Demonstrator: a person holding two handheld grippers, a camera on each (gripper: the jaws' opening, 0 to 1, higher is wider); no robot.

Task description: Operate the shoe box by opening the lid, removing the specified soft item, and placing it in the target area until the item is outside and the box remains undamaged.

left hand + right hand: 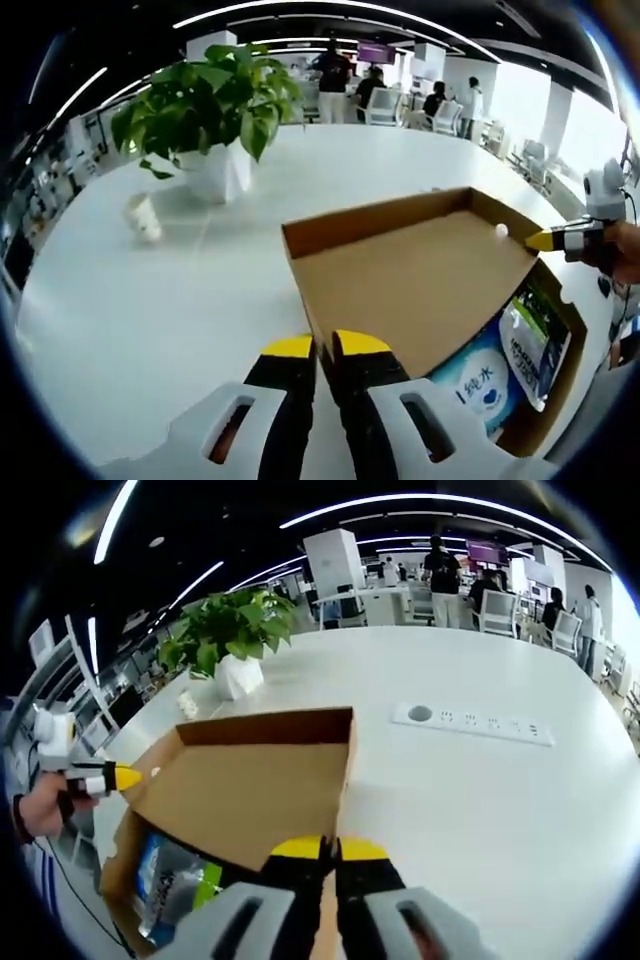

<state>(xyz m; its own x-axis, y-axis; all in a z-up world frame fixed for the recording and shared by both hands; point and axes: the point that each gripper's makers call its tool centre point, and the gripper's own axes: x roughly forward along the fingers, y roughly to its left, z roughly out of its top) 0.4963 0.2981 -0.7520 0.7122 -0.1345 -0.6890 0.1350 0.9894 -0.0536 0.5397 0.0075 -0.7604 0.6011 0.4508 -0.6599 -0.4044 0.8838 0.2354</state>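
On the white counter (150, 330), both hand-held grippers, left (325, 350) and right (330, 850), pinch the stiff cardboard lid (420, 280); the soft wipes pack (485, 385) looks light, best gripped by its edge.

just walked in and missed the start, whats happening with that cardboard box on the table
A person is opening a cardboard shoe box on a white table with two hand-held grippers. The left hand-held gripper and the right hand-held gripper each pinch an edge of the lid, which is lifted partway. Beneath it, soft blue and white packets lie in the box, not yet taken out. A potted plant stands further back.
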